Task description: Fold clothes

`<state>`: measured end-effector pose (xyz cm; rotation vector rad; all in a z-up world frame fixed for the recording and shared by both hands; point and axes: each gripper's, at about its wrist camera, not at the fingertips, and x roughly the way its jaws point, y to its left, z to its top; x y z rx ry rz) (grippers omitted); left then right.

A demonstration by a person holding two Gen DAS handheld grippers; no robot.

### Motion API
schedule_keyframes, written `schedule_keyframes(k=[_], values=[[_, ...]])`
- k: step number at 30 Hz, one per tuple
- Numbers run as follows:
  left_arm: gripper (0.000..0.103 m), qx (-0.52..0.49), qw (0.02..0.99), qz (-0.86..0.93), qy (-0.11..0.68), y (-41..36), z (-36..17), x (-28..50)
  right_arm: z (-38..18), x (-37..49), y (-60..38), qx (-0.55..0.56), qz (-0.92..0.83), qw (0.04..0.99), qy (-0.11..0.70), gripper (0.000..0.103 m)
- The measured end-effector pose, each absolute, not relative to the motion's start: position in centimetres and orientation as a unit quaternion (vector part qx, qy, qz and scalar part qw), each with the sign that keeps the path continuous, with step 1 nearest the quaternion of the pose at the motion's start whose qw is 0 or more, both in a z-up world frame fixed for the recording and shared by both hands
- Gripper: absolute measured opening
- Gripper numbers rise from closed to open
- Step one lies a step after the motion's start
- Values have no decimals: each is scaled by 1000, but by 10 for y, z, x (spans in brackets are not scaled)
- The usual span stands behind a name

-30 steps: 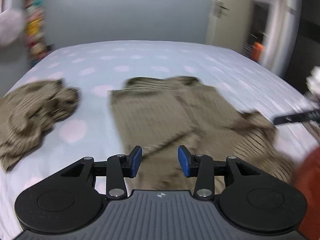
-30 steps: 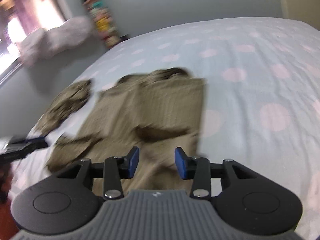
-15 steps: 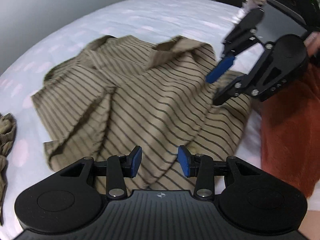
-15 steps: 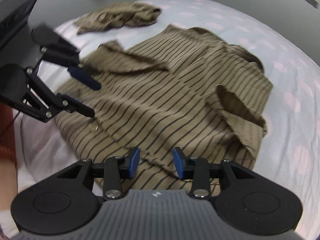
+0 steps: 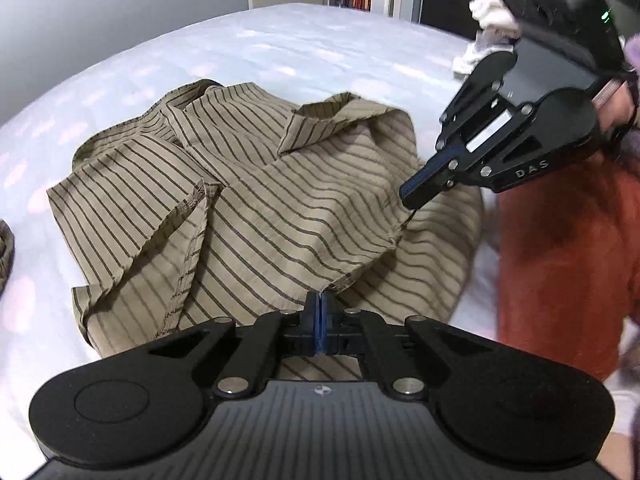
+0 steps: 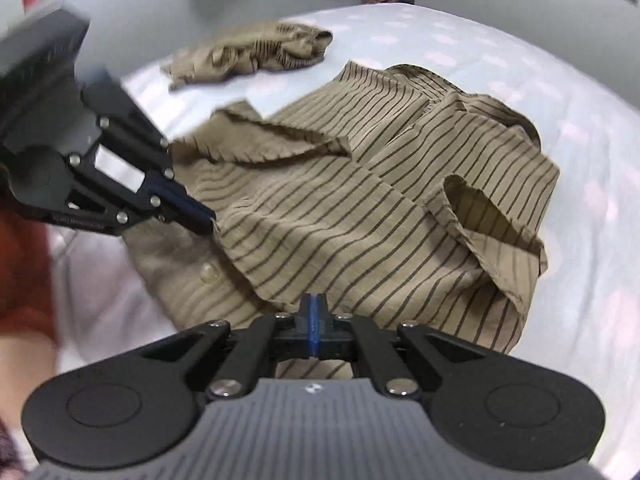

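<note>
On the bed [image 5: 280, 40], toward its left edge in the right wrist view, a second striped garment [image 6: 256, 54] is lying crumpled, well apart from the work. The striped shirt [image 5: 260, 208] is lying rumpled near the bed's near edge, collar toward the far side, one sleeve folded over at its left in the left wrist view and the other looping up at its right in the right wrist view.

The left claw [image 5: 319, 308] is sitting at the shirt's near hem with its blue pads brought fully together, seemingly pinching the edge of the top layer. The right claw [image 5: 414, 196] is doing the same further along that hem, its tips together on the fabric edge; from its own camera [image 6: 314, 312] the pads are meeting over the cloth. A person's orange sleeve [image 5: 568, 260] is hanging just beyond the bed's near right corner.

The risks, as I judge them: each claw is biting only a thin sliver of hem, so the cloth could be slipping free as soon as it is lifted. Either claw may be catching just the upper panel of the open front, leaving the lower one behind and folding crooked. The loose sleeves could be dragging and bunching inside the fold.
</note>
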<state>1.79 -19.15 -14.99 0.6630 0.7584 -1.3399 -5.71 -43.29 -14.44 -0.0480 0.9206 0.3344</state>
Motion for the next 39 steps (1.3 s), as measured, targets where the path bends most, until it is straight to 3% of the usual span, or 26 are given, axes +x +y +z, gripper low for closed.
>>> schedule_keyframes(k=[5, 9, 12, 18, 21, 26, 28, 31, 34, 39], values=[[0, 345, 634, -580, 377, -208, -172, 16, -167, -42, -407, -80, 173, 836, 515, 0], [1, 343, 635, -575, 384, -208, -174, 18, -173, -38, -400, -101, 169, 830, 522, 6], [14, 306, 661, -578, 368, -197, -157, 23, -158, -45, -414, -57, 163, 858, 483, 6], [21, 215, 726, -547, 357, -178, -124, 53, -123, -58, -452, 55, 146, 907, 390, 29], [22, 210, 746, -526, 351, -177, -112, 79, -113, -50, -467, 68, 135, 914, 376, 29], [50, 242, 778, -478, 329, -194, -102, 138, -105, -11, -496, 31, 106, 914, 390, 43], [52, 235, 788, -464, 329, -204, -104, 166, -106, 8, -514, 25, 90, 913, 397, 56], [58, 220, 794, -449, 346, -224, -111, 207, -111, 39, -539, 19, 66, 910, 410, 64], [60, 222, 791, -432, 372, -247, -132, 245, -126, 76, -565, 42, 47, 904, 422, 70], [60, 219, 791, -413, 394, -267, -166, 286, -160, 131, -602, 89, 22, 894, 440, 70]])
